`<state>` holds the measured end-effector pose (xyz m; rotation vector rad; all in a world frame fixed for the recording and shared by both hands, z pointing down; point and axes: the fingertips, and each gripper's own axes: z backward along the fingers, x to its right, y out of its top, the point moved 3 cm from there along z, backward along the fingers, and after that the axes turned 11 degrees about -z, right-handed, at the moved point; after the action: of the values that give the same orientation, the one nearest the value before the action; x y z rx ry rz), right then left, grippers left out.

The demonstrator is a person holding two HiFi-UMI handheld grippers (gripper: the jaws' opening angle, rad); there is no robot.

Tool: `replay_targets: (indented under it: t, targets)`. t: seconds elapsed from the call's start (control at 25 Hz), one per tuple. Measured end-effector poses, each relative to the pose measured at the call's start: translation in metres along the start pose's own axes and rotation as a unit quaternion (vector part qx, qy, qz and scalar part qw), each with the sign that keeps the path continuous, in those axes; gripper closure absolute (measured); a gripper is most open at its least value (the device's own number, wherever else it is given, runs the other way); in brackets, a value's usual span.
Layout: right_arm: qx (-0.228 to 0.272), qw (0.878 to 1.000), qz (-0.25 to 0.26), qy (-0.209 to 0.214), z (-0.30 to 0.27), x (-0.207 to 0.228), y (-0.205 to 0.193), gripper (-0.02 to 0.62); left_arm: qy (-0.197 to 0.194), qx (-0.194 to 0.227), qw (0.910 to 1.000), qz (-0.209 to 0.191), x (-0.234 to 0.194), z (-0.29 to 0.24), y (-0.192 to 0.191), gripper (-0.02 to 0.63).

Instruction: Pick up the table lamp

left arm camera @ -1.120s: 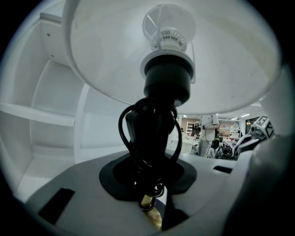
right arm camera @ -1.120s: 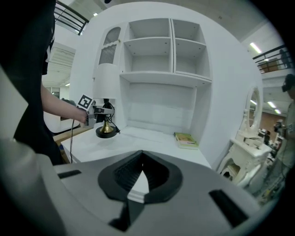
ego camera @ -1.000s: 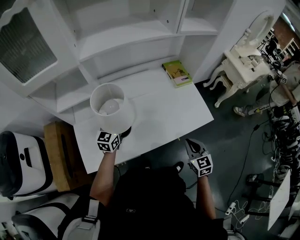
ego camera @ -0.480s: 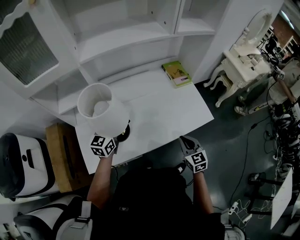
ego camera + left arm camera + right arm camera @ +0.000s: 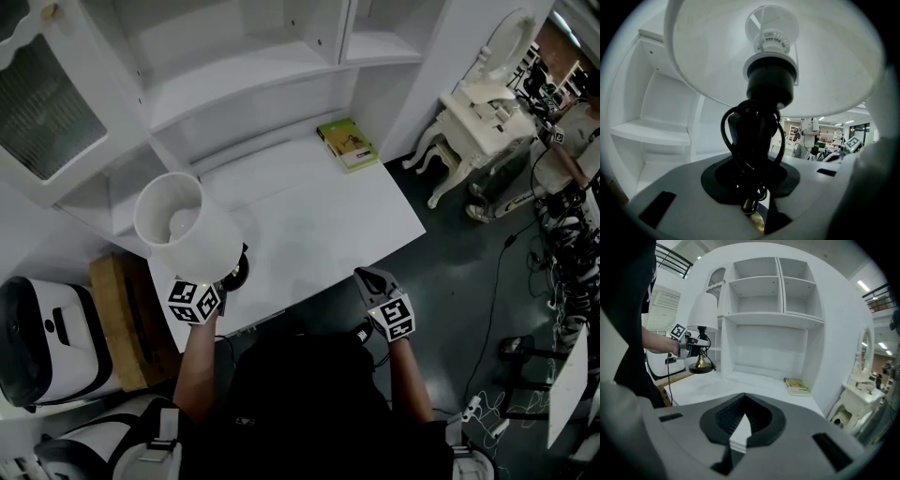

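The table lamp has a white shade point(image 5: 183, 230), a brass stem and a round black base point(image 5: 234, 272), with black cord wound round the stem point(image 5: 752, 140). My left gripper point(image 5: 211, 286) is shut on that stem just under the shade point(image 5: 717, 56). In the right gripper view the lamp point(image 5: 703, 315) is upright at the desk's left end, its base point(image 5: 701, 369) looking slightly off the top. My right gripper point(image 5: 375, 279) hovers off the desk's front edge, shut and empty.
A green book point(image 5: 347, 145) lies at the back right of the white desk point(image 5: 319, 225), under the white shelf unit point(image 5: 234, 66). A wooden box point(image 5: 117, 319) stands left of the desk. A cream dressing table point(image 5: 478, 112) is on the right.
My left gripper has carried the lamp leftward and upward toward the desk's left end. The right gripper has drifted slightly left.
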<state>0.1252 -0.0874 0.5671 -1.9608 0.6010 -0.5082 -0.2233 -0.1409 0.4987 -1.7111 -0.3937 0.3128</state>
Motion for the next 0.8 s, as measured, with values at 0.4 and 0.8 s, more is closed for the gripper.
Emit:
replay_targets:
  t: [0.4,0.8]
  targets:
    - [0.002,1.000,0.006,0.000,-0.0042,-0.0006,0.0046,0.589,-0.003,0.002,1.0000,-0.004,-0.0015,-0.0029,0.0023,0.505]
    - [0.003,1.000,0.005,-0.005,-0.0035,0.0025,0.0052,0.589,-0.006,0.001,1.0000,-0.004,-0.0036,-0.0045,0.0024,0.505]
